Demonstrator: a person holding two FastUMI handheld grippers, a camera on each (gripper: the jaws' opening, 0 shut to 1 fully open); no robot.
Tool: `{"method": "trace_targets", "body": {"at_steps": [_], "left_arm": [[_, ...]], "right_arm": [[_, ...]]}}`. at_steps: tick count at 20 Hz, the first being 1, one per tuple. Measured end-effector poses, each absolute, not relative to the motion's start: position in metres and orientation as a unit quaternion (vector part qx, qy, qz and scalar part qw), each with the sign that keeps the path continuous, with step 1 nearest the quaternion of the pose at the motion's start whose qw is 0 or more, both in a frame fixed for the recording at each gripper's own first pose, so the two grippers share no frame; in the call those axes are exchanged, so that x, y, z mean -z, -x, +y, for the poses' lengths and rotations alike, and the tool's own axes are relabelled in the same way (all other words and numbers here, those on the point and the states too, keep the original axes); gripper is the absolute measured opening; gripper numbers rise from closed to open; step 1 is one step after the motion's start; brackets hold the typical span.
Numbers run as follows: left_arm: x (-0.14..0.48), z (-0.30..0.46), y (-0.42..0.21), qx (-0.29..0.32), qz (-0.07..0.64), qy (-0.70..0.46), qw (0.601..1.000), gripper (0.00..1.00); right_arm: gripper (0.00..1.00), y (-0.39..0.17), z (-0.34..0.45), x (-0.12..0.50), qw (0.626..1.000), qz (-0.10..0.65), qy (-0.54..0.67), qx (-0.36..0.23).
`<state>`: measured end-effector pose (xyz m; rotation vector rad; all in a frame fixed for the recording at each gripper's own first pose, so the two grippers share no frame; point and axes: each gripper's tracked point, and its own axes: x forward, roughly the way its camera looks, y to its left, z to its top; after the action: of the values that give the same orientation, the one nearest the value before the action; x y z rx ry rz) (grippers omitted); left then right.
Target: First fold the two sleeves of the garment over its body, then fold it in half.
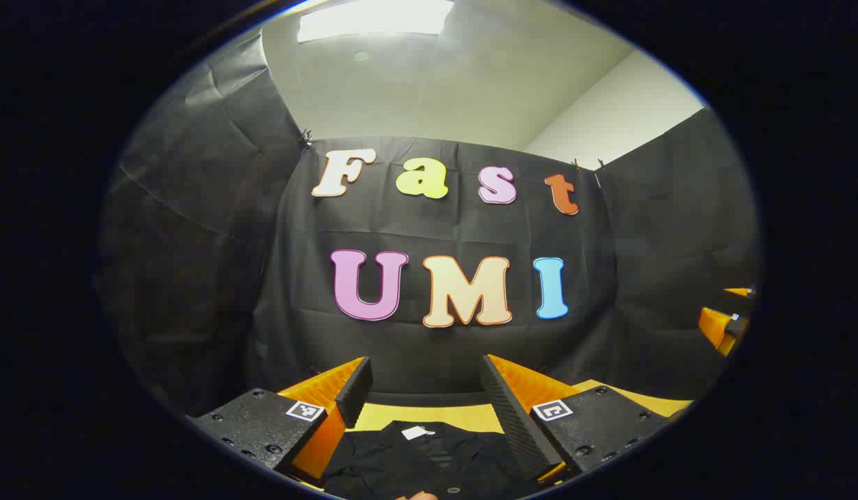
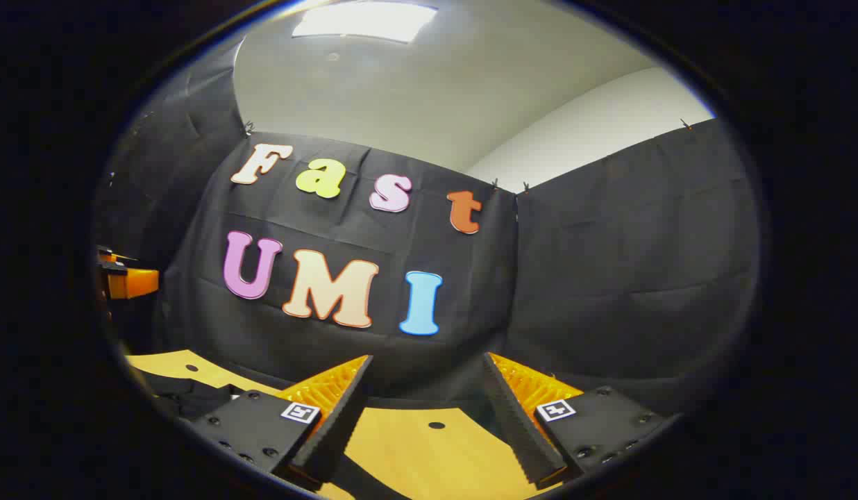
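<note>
In the left gripper view, I had the left hand-held gripper (image 1: 425,389) held up above the desk (image 1: 429,417), its two fingers standing well apart with nothing between them. Just below and ahead of those fingers lay the garment (image 1: 415,455), dark cloth spread on the yellow desk top, its collar end pointing away from me. A small white tag (image 1: 415,432) sat at the neck, right in the gap under the fingers. A button (image 1: 453,490) showed on the cloth at the very bottom edge. Far off to the right side I caught a bit of the right hand-held gripper (image 1: 724,326), raised against the booth wall (image 1: 436,229).

Over to the right gripper view: the right hand-held gripper (image 2: 425,392) was spread open too, fingers apart and gripping nothing. Beneath them ran bare desk (image 2: 415,451) with a small dark hole (image 2: 436,425) in its surface. Down to the left of the fingers I saw a dark fold of the garment (image 2: 186,396) lying on the desk. Farther left, at the edge, a piece of the left hand-held gripper (image 2: 127,278) hung in the air; whether it was open I could not tell from there.
</note>
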<state>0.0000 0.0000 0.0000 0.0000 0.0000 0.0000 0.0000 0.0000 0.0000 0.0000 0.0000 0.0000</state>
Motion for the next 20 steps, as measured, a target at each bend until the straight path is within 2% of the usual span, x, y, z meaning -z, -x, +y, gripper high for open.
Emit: {"method": "trace_targets", "body": {"at_steps": [1,6,7,9,12,20], "left_arm": [[0.0,0.001,0.0,0.0,-0.001,0.0,1.0,0.92],[0.004,0.015,0.0,-0.012,0.002,0.0,1.0,0.92],[0.005,0.02,0.0,-0.016,0.003,0.0,1.0,0.93],[0.004,0.03,0.001,-0.024,0.004,-0.003,1.0,0.93],[0.002,0.045,0.003,-0.035,0.0,-0.009,0.999,0.92],[0.003,0.073,0.012,-0.037,0.001,-0.02,0.999,0.92]], "right_arm": [[0.95,0.002,0.007,0.002,1.0,0.003,-0.009,-0.01],[0.96,-0.001,0.03,-0.003,0.999,0.004,-0.025,-0.031],[0.99,-0.001,0.036,-0.001,0.999,0.009,-0.027,-0.035],[0.96,0.0,0.045,0.003,0.998,0.017,-0.037,-0.042],[0.98,0.002,0.061,0.003,0.997,0.022,-0.048,-0.053],[0.98,0.014,0.088,0.007,0.995,0.038,-0.067,-0.059]]}}
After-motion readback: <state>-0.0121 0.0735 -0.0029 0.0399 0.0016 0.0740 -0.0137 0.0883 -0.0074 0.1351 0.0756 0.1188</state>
